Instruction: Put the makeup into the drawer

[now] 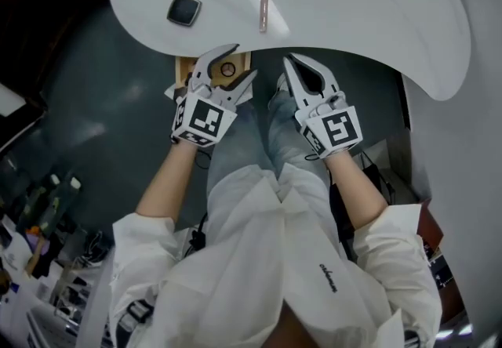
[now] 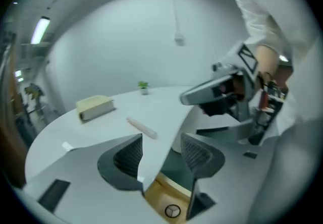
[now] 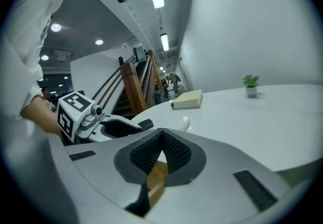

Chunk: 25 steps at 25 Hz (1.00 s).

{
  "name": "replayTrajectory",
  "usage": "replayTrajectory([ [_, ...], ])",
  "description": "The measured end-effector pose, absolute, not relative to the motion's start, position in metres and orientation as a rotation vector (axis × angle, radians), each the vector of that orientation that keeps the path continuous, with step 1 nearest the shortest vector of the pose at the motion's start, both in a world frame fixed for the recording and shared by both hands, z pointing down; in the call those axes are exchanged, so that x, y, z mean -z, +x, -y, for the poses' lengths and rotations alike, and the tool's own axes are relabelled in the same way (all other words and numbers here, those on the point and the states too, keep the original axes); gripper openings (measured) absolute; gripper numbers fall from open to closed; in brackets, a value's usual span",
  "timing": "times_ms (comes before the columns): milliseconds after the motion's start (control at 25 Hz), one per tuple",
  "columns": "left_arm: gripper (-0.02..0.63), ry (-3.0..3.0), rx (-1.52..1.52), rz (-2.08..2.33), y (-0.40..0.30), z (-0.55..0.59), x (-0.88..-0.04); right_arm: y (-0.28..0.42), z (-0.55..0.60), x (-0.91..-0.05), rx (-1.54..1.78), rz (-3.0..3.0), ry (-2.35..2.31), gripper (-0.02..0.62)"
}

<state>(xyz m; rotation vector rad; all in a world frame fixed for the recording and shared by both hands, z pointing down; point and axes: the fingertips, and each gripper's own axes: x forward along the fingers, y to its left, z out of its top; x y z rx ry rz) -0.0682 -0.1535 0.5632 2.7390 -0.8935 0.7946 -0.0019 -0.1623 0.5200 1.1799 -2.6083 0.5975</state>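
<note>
Holds left fingers (image 2: 128,155) half apart, empty, right fingers (image 3: 176,151) pressed together on nothing, at the table (image 1: 345,1) edge above the open drawer (image 1: 186,70), ready to reach; makeup tube (image 1: 264,5) lying on the table, not yet fetched.

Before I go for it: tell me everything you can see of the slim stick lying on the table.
The stick is a slim, straight tube, pale pinkish, with a plastic look. It lies flat on the white table, pointing away from the person, close to the edge above the wooden drawer. Only the tabletop touches it. The left gripper and right gripper are both short of it, and the dark compact lies apart to its left.
</note>
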Motion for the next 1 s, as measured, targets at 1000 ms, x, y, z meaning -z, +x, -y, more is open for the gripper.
replayTrajectory([
  [1000, 0.085, 2.153, -0.966, 1.290, -0.022, 0.242, -0.615, 0.062, 0.187, -0.525, -0.593, 2.551, 1.262, 0.017],
])
